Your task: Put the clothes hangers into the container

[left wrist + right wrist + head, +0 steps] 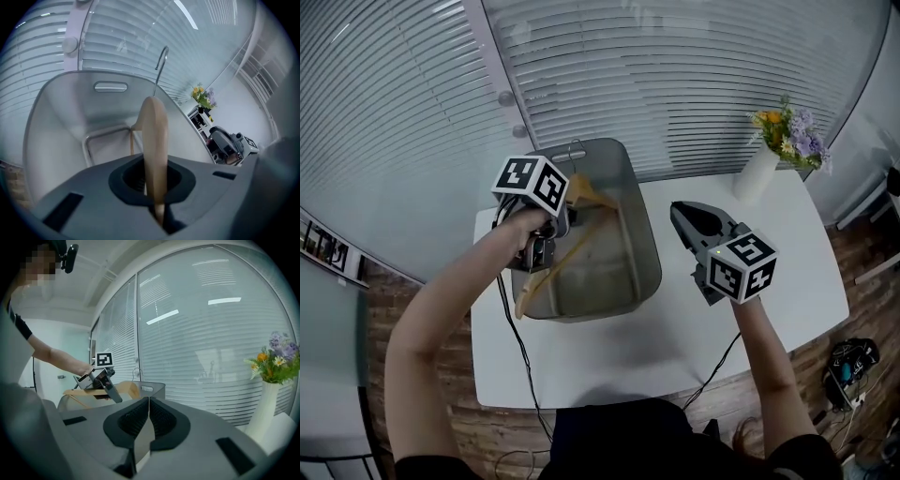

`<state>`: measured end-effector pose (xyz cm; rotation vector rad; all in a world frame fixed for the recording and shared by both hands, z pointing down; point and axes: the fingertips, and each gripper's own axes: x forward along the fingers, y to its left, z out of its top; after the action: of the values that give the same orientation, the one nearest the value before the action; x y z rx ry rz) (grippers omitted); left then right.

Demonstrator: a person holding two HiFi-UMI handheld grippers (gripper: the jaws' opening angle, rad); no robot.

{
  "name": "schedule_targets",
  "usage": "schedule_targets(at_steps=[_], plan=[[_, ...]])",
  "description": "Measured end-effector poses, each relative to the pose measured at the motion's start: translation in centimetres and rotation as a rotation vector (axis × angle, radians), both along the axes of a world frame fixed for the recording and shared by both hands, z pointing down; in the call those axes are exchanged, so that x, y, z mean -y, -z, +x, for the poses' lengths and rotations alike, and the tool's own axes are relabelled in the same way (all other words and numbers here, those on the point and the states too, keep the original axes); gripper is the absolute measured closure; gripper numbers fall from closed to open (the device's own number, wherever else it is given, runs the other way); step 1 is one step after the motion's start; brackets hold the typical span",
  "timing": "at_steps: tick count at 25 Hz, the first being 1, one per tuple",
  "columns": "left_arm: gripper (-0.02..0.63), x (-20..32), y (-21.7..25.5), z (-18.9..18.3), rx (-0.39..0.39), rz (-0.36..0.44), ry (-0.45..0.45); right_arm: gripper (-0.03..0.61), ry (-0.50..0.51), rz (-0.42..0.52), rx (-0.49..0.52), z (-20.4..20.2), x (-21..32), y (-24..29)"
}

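A wooden clothes hanger (581, 239) with a metal hook hangs tilted over the grey container (645, 258), its lower arm reaching past the container's near-left rim. My left gripper (555, 228) is shut on the hanger's arm. In the left gripper view the wood (154, 140) runs up between the jaws, with the hook (161, 65) above and the container's inside (61, 122) behind. A pale bar frame (101, 138) lies on the container's floor. My right gripper (680, 212) hovers over the table to the container's right, shut and empty (148, 401).
The white table (750, 319) carries a white vase of flowers (759, 169) at its far right corner. Window blinds stand just behind the container. Cables hang off the table's near edge. In the right gripper view the vase (265, 418) stands at the right.
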<state>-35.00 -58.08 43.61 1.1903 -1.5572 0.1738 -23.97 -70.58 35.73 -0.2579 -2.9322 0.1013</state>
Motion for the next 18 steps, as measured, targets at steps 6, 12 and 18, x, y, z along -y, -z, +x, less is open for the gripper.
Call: schedule_targets(at_steps=[6,12,18], plan=[[0.548,-1.1,-0.6,-1.4,0.038,-0.050,0.004,0.548,0.021,-0.006,-0.006,-0.7,-0.7,-0.4],[0.357,-1.3,-1.2,-1.4,0.108,-0.104,-0.066,0.548,0.023,0.006,-0.009,-0.7,-0.9,-0.4],[0.287,-1.2,-1.3,-1.9,0.228,-0.182,-0.100,0.548,0.014,0.011,-0.008,-0.1,-0.8,-0.3]])
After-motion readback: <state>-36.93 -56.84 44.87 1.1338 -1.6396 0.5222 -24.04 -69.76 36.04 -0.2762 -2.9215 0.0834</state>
